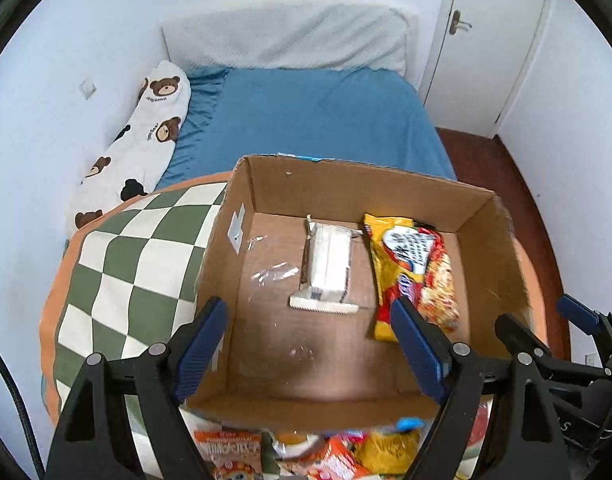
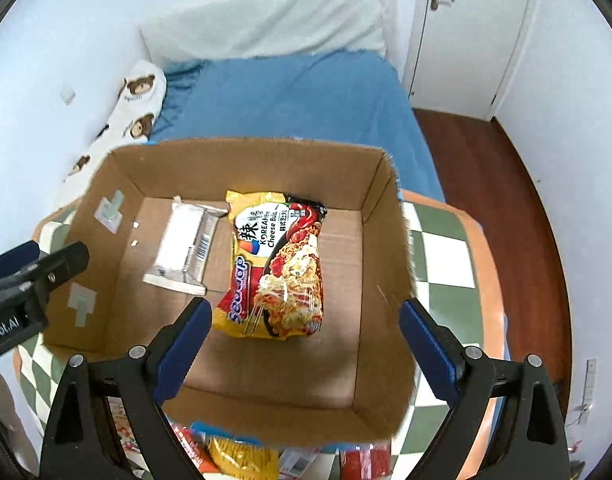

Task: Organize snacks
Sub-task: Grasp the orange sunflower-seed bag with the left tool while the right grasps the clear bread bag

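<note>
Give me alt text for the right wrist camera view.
An open cardboard box holds a yellow noodle packet beside a white packet. The right gripper hangs open and empty above it; more snacks lie in front.

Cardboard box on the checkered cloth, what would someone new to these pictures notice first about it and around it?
The open cardboard box fills the middle, with a bright yellow noodle packet lying flat inside and a white wrapped packet just left of it. Both the left gripper and the right gripper hang open and empty above the box. More colourful snack packets lie piled on the near side, outside the box.
</note>
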